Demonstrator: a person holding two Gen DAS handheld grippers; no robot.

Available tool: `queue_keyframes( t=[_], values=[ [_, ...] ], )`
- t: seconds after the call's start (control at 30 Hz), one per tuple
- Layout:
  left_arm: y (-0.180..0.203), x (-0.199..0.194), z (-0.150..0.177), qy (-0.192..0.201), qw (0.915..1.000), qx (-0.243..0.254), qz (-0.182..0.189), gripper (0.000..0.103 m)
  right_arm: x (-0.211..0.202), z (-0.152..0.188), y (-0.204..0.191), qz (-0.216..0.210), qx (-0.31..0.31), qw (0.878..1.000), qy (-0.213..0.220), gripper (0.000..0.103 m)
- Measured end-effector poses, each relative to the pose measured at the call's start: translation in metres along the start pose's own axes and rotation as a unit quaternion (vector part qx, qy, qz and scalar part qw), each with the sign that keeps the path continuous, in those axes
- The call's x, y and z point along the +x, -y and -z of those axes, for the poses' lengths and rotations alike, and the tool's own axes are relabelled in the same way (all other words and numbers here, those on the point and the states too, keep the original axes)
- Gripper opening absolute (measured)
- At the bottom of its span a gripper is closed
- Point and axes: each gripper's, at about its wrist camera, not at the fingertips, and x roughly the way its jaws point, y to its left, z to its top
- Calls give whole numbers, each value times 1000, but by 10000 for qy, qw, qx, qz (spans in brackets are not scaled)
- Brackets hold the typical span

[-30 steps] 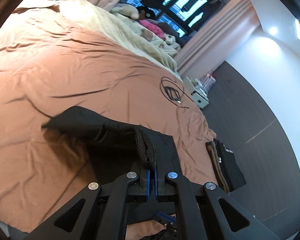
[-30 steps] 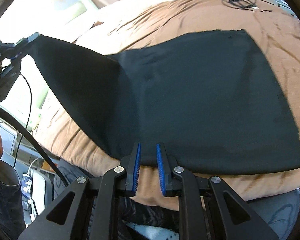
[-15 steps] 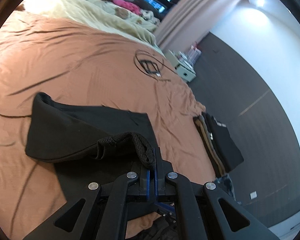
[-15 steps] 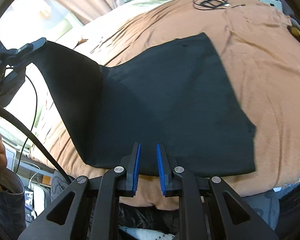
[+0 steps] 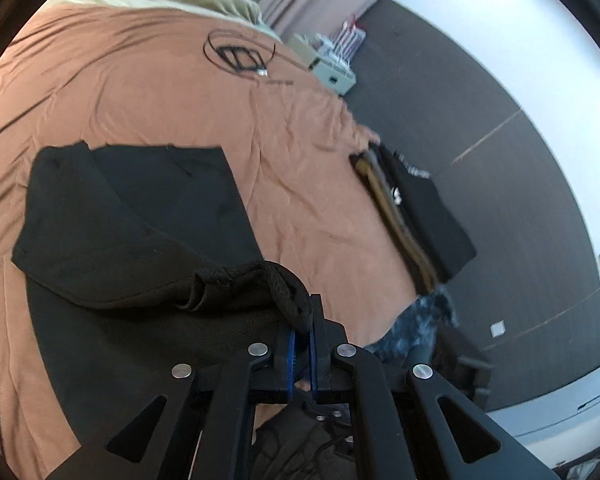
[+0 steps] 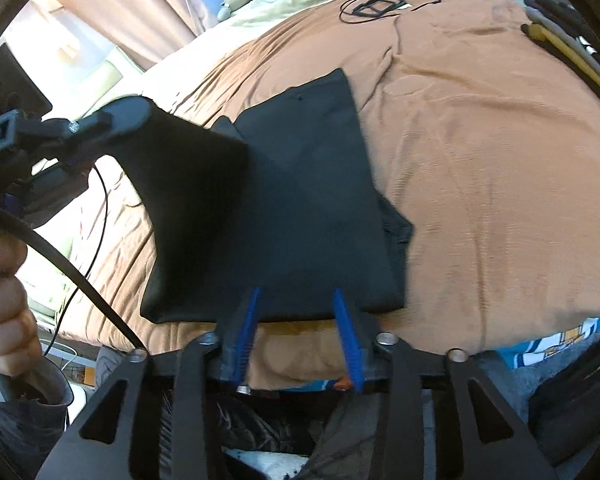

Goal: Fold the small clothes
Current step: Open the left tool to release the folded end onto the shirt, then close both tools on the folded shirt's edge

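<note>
Black garment [image 6: 307,208] now folded over; right hand-held gripper [image 6: 296,320] just opened.

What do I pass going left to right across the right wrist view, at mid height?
Left gripper, shut on the raised corner → black garment → bare brown bedspread → stacked folded clothes at the right edge.

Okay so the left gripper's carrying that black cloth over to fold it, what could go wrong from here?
1. The left gripper pinches only a bunched hem of the black garment, so it could slip free mid-fold.
2. The right gripper, whose jaws have just been opening, pins nothing, so the lower layer may drag across the brown bedspread.
3. The carried flap hangs skewed, so the edges may land misaligned.
</note>
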Motion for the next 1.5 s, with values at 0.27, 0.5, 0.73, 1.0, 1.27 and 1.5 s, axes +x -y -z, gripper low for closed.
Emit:
queue_keyframes(
  t=[0.27,0.5,0.73,1.0,1.27,1.5],
  values=[
    [-37,-16,9,96,9986,-346,-377,46,-9,-1,3,-48,-139,9999,78,48],
    [-90,-34,16,129,9933,-893,-725,57,5,-13,-4,75,-406,9991,11,48],
    [-131,-31,25,-7,9865,-1393,-856,62,16,-27,-17,327,-808,9962,-23,45],
    [-154,-16,12,21,9829,-1603,-909,62,29,-44,-28,430,-1265,9909,-166,20],
    [-167,6,1,10,9799,-1653,-1114,45,20,-44,-16,209,-1076,9938,-206,2],
    [-165,13,-4,-68,9816,-1532,-1134,34,14,-37,-28,315,-1528,9871,-355,26]
  ],
)
